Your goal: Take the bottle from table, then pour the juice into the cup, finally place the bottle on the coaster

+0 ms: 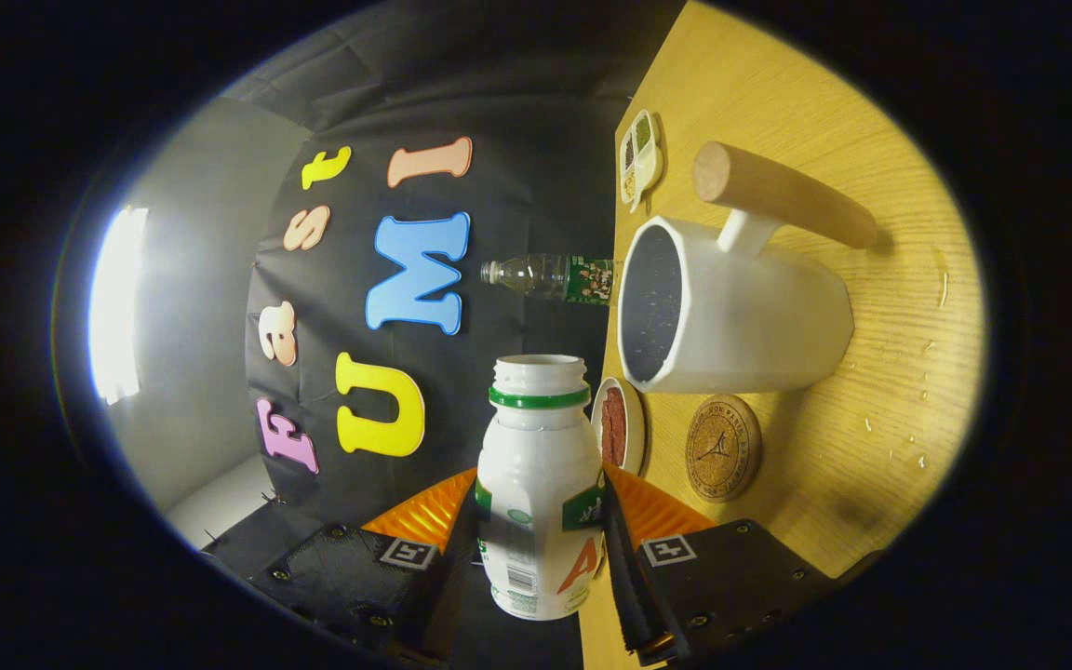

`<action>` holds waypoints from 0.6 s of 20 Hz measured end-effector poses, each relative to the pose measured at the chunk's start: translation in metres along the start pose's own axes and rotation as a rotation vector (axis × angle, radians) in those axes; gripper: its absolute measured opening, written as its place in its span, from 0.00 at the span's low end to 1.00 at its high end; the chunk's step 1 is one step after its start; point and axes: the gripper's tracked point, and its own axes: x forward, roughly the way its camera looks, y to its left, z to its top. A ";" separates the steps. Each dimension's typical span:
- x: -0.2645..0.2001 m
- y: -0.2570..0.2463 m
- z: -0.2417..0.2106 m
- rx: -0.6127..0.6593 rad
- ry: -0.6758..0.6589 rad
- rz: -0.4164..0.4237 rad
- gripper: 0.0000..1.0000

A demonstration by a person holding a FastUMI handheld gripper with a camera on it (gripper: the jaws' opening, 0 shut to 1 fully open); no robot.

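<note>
In the gripper view, the gripper (541, 549) was clamped on the bottle (539, 493), with one finger pressed against each side of the bottle's lower body. The bottle was white with a green band under its neck; its cap was off and the open mouth pointed away from the fingers. The whole scene appeared rolled sideways, so the wooden table (880, 409) stood as a vertical surface beside the bottle. The cup (741, 312), a white mug with a wooden handle and a dark interior, stood on the table just beyond the bottle's mouth and to one side. The round cork coaster (723, 448) lay on the table just beside the cup, bare. A small dish (618, 425) with reddish contents sat between bottle and coaster. A clear plastic bottle (550, 276) and a divided condiment dish (640, 156) stood beyond the cup. Droplets (899, 447) marked the table near the coaster.
</note>
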 end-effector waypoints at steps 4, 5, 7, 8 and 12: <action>0.000 0.004 -0.001 0.037 -0.003 0.022 0.65; 0.001 0.006 -0.001 0.045 -0.004 0.027 0.65; 0.002 0.008 -0.001 0.064 -0.003 0.038 0.65; 0.000 0.008 -0.001 0.072 -0.003 0.042 0.65; 0.003 0.010 0.000 0.109 0.000 0.060 0.65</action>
